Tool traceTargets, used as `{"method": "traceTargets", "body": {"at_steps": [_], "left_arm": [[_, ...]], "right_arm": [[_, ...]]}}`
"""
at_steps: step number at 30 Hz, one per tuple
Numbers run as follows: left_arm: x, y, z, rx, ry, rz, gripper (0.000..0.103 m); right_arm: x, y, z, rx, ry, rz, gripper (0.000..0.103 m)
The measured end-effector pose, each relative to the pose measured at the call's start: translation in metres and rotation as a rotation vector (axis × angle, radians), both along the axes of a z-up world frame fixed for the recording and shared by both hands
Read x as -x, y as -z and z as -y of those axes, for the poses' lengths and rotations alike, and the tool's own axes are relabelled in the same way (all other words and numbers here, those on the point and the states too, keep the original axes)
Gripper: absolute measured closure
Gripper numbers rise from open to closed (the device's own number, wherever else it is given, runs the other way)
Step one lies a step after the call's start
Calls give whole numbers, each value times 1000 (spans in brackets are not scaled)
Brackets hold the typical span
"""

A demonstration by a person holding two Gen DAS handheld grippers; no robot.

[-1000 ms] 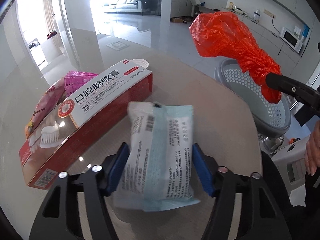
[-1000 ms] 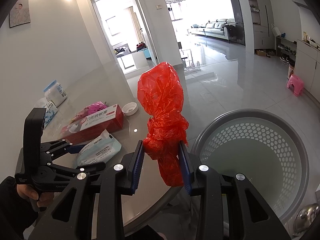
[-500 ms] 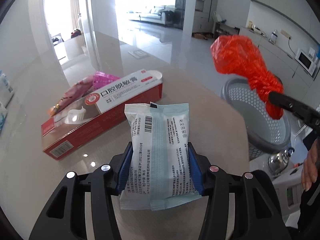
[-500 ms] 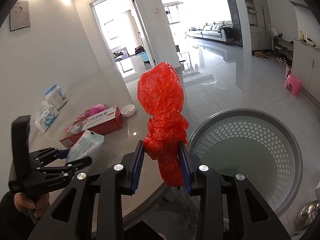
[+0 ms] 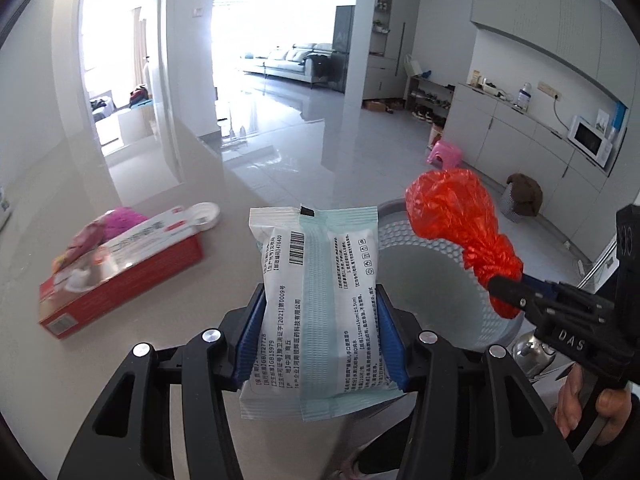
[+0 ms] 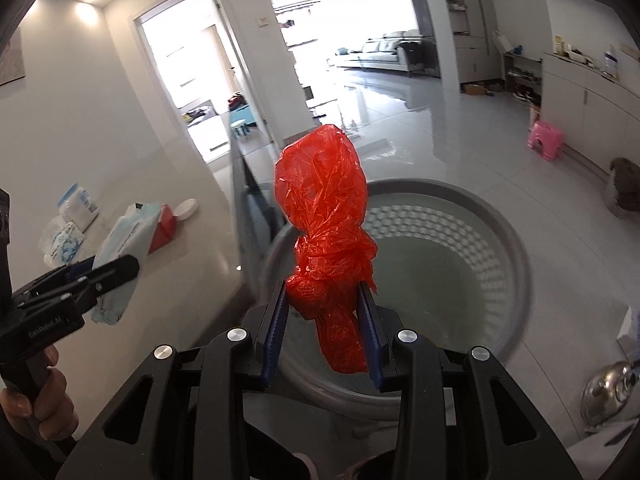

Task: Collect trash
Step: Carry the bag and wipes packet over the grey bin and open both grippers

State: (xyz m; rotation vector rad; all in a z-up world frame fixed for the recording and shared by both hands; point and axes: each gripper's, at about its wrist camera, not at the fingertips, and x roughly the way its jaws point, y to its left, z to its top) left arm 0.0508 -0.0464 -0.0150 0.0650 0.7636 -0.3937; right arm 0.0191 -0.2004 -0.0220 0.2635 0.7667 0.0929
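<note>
My left claw (image 5: pixel 320 340) clenched on white-teal packet (image 5: pixel 316 304), upright between pads, above worktop (image 5: pixel 168 320) edge. My right claw (image 6: pixel 326 320) clamped on knotted red bag (image 6: pixel 324 216), hanging over grey perforated bin (image 6: pixel 460 256).

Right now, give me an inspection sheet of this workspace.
Surface: glossy grey table.
Job's things: white-teal packet; red plastic bag; perforated grey bin beside the table edge.
Clutter: red toothpaste box, pink wrapper, white cap, blue-white packs.
Grippers: left tool clamps the packet; right tool clamps the bag over the bin.
Cables: nothing seen.
Surroundings: pink stool, sofa, microwave.
</note>
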Motion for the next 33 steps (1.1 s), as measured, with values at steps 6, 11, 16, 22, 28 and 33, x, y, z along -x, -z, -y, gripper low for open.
{"method": "traceTargets", "body": {"at_steps": [6, 11, 16, 22, 28, 33], "left_arm": [[-7, 13, 60, -19, 62, -14, 53], [-10, 30, 93, -39, 76, -51, 53], [-21, 44, 109, -65, 69, -80, 53], [-41, 58, 117, -74, 58, -131, 53], [-49, 61, 123, -92, 52, -144, 51], [-50, 59, 123, -73, 29, -159, 49]], "right_arm": [[13, 9, 39, 17, 79, -21, 70], [15, 20, 57, 7, 108, -39, 70], [10, 33, 65, -1, 98, -67, 70], [0, 34, 66, -2, 74, -73, 70], [-12, 39, 69, -27, 63, -67, 70], [-5, 41, 78, -25, 46, -66, 68]]}}
